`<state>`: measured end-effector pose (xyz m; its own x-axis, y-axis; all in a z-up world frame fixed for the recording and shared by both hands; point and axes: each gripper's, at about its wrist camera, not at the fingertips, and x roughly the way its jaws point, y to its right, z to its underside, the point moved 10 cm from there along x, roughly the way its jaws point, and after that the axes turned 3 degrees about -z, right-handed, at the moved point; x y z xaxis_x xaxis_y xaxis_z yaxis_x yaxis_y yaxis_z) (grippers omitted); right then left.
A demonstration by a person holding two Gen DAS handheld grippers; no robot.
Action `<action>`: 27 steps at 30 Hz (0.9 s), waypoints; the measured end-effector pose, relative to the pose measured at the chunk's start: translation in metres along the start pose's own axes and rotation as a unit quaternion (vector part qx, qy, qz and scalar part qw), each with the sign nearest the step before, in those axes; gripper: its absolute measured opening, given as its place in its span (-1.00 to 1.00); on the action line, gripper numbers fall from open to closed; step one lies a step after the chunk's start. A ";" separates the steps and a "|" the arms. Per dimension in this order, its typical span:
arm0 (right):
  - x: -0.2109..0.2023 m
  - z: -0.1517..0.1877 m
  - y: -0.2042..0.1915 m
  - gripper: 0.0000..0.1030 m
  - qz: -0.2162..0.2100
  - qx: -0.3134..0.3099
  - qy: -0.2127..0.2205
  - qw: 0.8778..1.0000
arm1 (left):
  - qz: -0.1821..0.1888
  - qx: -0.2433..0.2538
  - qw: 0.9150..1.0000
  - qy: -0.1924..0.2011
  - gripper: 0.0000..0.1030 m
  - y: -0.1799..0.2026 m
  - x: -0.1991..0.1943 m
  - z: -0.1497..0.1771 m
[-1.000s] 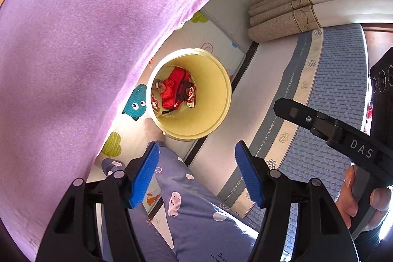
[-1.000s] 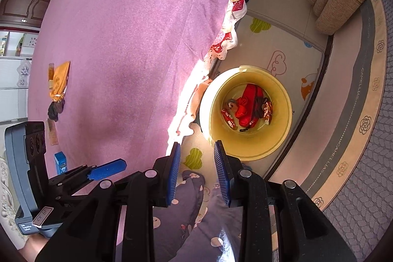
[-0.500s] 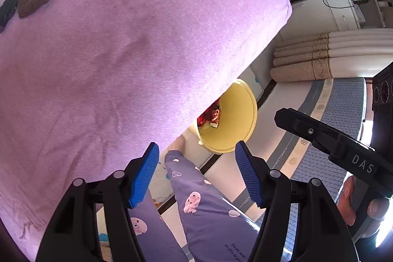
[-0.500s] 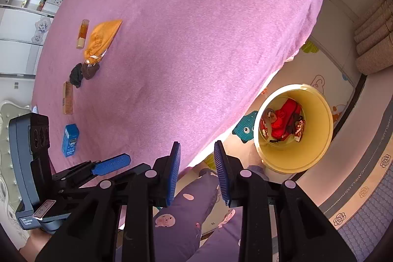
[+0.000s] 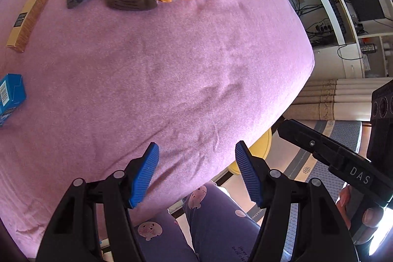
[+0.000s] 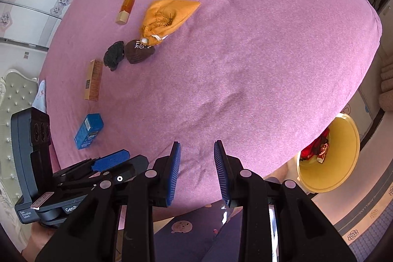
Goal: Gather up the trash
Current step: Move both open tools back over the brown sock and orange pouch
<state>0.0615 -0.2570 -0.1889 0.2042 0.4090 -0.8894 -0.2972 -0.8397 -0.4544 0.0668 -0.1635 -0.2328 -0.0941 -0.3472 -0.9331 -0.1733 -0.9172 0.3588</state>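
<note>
Your trash and bin
Yellow bin (image 6: 343, 163) stands on the floor beside the bed, red wrappers (image 6: 316, 151) inside; blue carton (image 6: 89, 130) lies flat on the bed.

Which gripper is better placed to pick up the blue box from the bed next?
Probably the left gripper: it is open and empty, and the blue box lies on the bed's left side, nearer to it than to the right gripper.

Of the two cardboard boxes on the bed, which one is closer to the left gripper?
The short blue box, lying just beyond the left gripper. The long tan box lies farther up the purple bedcover, beside the dark socks.
</note>
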 end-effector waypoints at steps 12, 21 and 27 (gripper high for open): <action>0.024 -0.069 -0.028 -0.44 -0.001 -0.041 -0.020 0.999 | 0.023 -0.081 0.996 0.025 0.26 -0.032 -0.010 -0.059; 0.057 -0.135 -0.034 -0.44 -0.007 -0.065 -0.054 0.996 | 0.031 -0.171 0.984 0.031 0.26 -0.057 0.006 -0.115; 0.082 -0.164 -0.022 -0.44 -0.005 -0.050 -0.076 0.996 | 0.057 -0.249 0.967 0.024 0.26 -0.081 0.028 -0.141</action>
<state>0.2374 -0.2636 -0.2432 0.0613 0.4610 -0.8853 -0.1990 -0.8635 -0.4634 0.2164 -0.1268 -0.2916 -0.0375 -0.4495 -0.8925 0.3301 -0.8485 0.4135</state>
